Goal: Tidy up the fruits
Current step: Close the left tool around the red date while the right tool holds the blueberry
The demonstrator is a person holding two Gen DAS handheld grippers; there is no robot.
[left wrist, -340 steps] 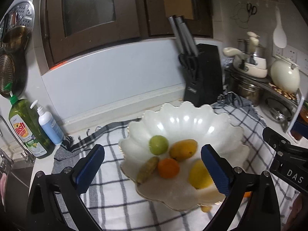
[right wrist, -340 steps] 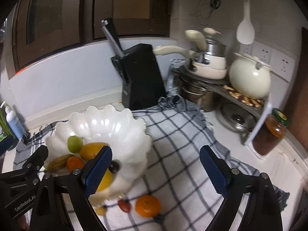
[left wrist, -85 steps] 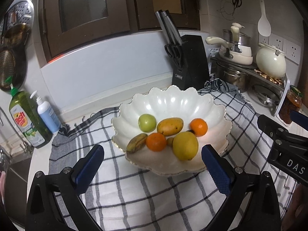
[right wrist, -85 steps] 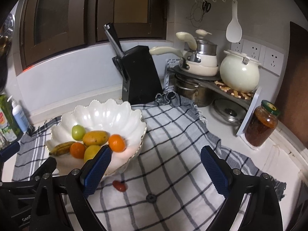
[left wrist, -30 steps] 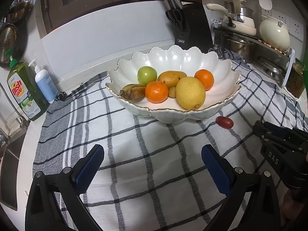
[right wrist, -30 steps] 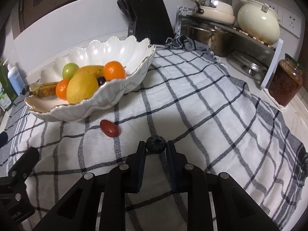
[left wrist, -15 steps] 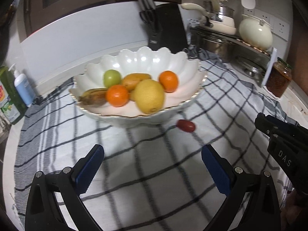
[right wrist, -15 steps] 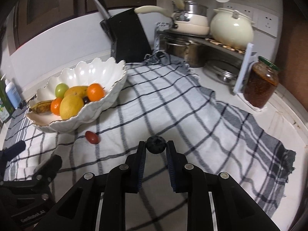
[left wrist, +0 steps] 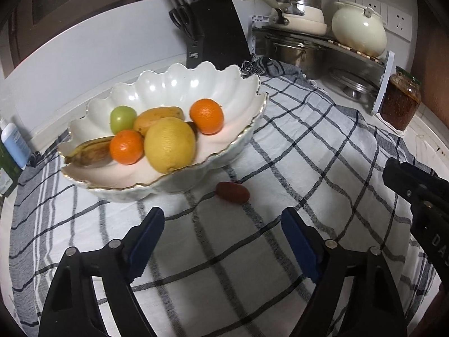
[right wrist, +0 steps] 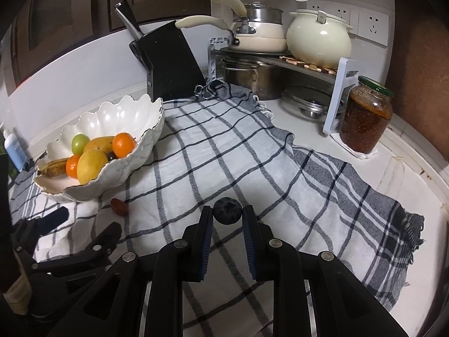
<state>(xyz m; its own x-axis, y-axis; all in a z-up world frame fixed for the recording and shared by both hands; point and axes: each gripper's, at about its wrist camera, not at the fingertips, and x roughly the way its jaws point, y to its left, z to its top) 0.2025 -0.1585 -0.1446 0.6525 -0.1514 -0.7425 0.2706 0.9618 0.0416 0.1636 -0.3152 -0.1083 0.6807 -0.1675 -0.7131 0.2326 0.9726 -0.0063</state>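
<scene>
Right gripper [right wrist: 227, 217] is clamped on a dark blueberry [right wrist: 227, 211], pinched between its blue pads at the fingertips and held above the checked cloth [right wrist: 252, 154]. Left gripper [left wrist: 223, 226] has nothing between its fingers; its jaws stand wide and are closing, and they point at a small red fruit [left wrist: 232, 192] lying on the cloth just in front of the bowl [left wrist: 179, 84]. In the right wrist view that same red fruit sits near the bowl's base, close to the left gripper's tip.

Inside the white scalloped bowl, which rests on the cloth on the desk [right wrist: 407, 174], are a lemon [left wrist: 169, 148], two oranges, one [left wrist: 207, 116] toward the right and one [left wrist: 126, 147] toward the left, a green fruit [left wrist: 122, 119], a mango [left wrist: 158, 118] and a browned banana [left wrist: 89, 153]. A dark small fruit shows between the lemon and the right orange.

Behind the bowl stands a black knife block [right wrist: 171, 61]. To the right are a rack with pots [right wrist: 261, 36] and a jar [right wrist: 366, 118] with a green lid.
</scene>
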